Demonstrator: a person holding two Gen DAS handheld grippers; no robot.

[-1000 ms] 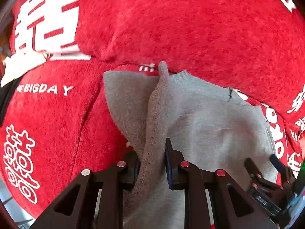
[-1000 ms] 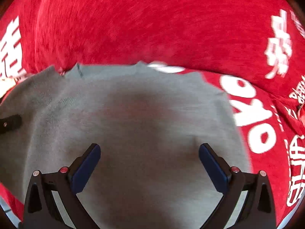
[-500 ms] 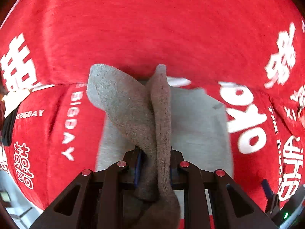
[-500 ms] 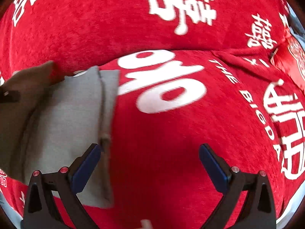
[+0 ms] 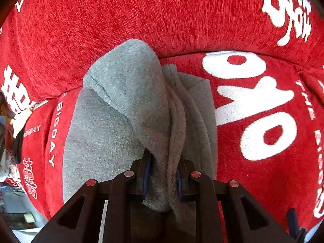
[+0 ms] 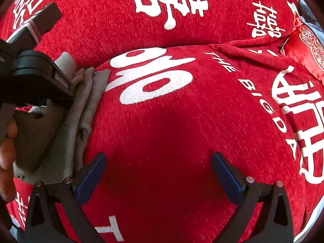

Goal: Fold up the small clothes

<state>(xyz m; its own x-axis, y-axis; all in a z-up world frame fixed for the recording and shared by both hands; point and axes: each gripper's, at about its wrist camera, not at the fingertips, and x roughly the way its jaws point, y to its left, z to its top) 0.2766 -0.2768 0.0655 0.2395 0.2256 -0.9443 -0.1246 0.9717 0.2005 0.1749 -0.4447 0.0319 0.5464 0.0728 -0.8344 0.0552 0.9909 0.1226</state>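
Note:
A small grey knit garment (image 5: 105, 129) lies on a red sofa seat printed with white letters. My left gripper (image 5: 162, 172) is shut on a bunched fold of the garment, lifting a flap (image 5: 129, 75) over the flat part. In the right wrist view the garment (image 6: 81, 109) shows at the left edge, under the left gripper's body (image 6: 36, 75). My right gripper (image 6: 158, 170) is wide open and empty over bare red seat, to the right of the garment.
The red sofa backrest (image 5: 141, 14) rises just behind the garment. A red embroidered cushion (image 6: 305, 44) sits at the far right of the seat (image 6: 182, 121). The seat's front edge and some floor clutter (image 5: 12, 202) show at the lower left.
My left gripper has carried the gripped fold rightward over the garment, doubling it over. My right gripper has moved right, off the garment onto bare seat, still open.

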